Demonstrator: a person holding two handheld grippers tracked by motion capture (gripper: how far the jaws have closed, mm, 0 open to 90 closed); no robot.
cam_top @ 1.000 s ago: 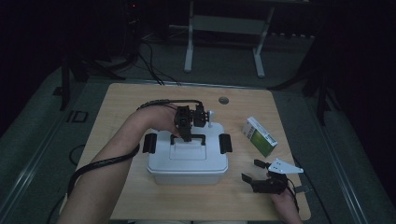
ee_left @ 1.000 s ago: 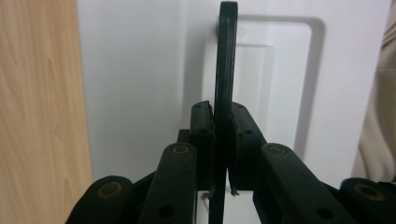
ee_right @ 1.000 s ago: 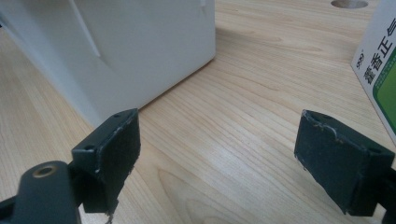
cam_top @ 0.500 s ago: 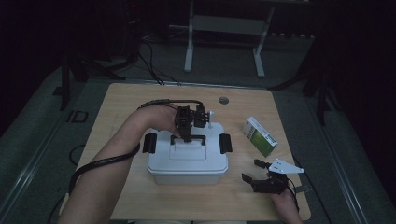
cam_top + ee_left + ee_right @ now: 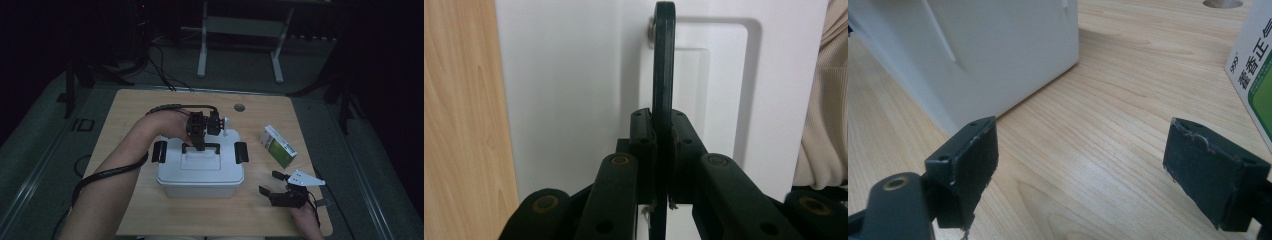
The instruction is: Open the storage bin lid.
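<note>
A white lidded plastic box (image 5: 200,170) with black side latches stands in the middle of the wooden table (image 5: 135,107). Its black carry handle (image 5: 201,147) stands up from the lid. My left gripper (image 5: 201,142) reaches down from the far side and is shut on that handle (image 5: 663,75), which runs upright between the pads in the left gripper view. My right gripper (image 5: 270,182) rests low on the table to the right of the box, jaws wide open with bare wood between the pads (image 5: 975,160). A green and white carton (image 5: 278,145) lies to its far right.
A round hole (image 5: 239,107) sits in the tabletop near the far edge. A small white object (image 5: 226,122) stands just behind the box. Metal stand legs and cables lie on the dark floor beyond the table. The box wall (image 5: 973,50) is close to my right gripper.
</note>
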